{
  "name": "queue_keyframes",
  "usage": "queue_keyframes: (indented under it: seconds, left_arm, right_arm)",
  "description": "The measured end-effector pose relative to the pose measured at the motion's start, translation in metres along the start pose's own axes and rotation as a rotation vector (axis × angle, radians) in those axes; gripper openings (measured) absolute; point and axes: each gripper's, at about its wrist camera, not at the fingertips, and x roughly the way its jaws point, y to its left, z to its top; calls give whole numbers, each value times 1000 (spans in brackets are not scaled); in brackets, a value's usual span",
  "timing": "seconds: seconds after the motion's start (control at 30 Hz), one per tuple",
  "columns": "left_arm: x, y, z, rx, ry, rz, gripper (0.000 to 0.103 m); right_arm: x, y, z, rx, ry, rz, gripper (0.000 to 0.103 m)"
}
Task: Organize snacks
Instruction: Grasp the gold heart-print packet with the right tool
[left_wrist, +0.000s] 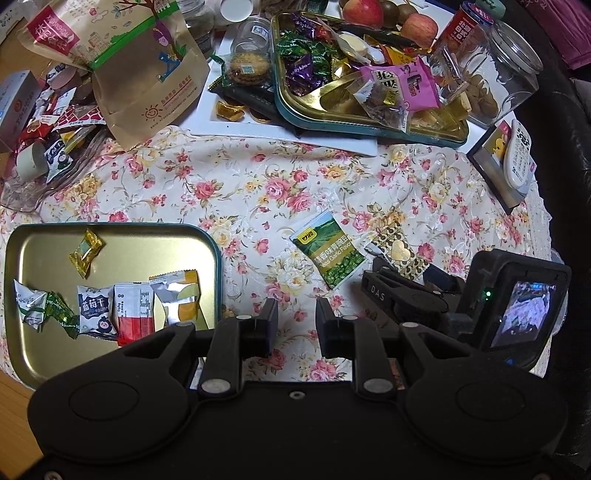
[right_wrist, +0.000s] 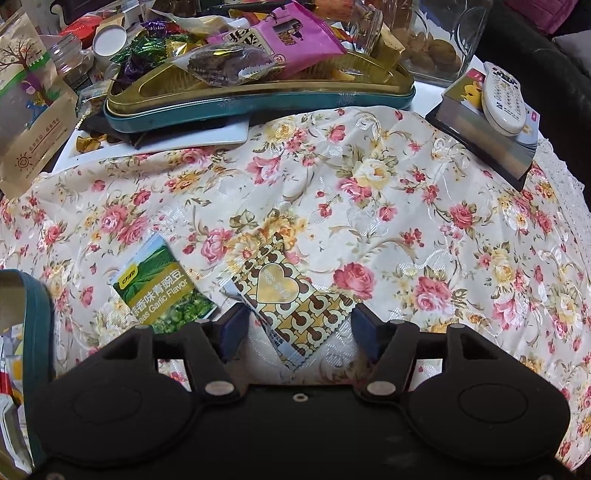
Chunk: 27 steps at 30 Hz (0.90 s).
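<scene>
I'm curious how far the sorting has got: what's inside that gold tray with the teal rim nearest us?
The gold tray holds six small wrapped snacks, including a yellow candy and a blue-and-white packet. Its near corner is hidden behind the left gripper.

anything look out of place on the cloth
Two snack packets lie loose on the floral cloth, outside the tray: a green pea packet and a gold heart-print packet, the latter between the right gripper's open fingers.
</scene>
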Motion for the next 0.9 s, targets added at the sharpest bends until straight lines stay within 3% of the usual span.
queue_keyframes:
  seconds: [0.3, 0.47, 0.73, 0.9]
  left_arm:
    - [1, 0, 0, -3, 5, -1, 30]
    - [2, 0, 0, -5, 11, 3, 30]
    - [0, 1, 0, -4, 6, -2, 30]
    - [-1, 2, 0, -7, 5, -3, 30]
  right_arm:
    - [2, 1, 1, -12, -2, 11, 73]
    - [5, 3, -1, -33, -5, 25, 87]
    - [7, 5, 0, -36, 6, 24, 87]
    - [5, 6, -1, -44, -11, 24, 82]
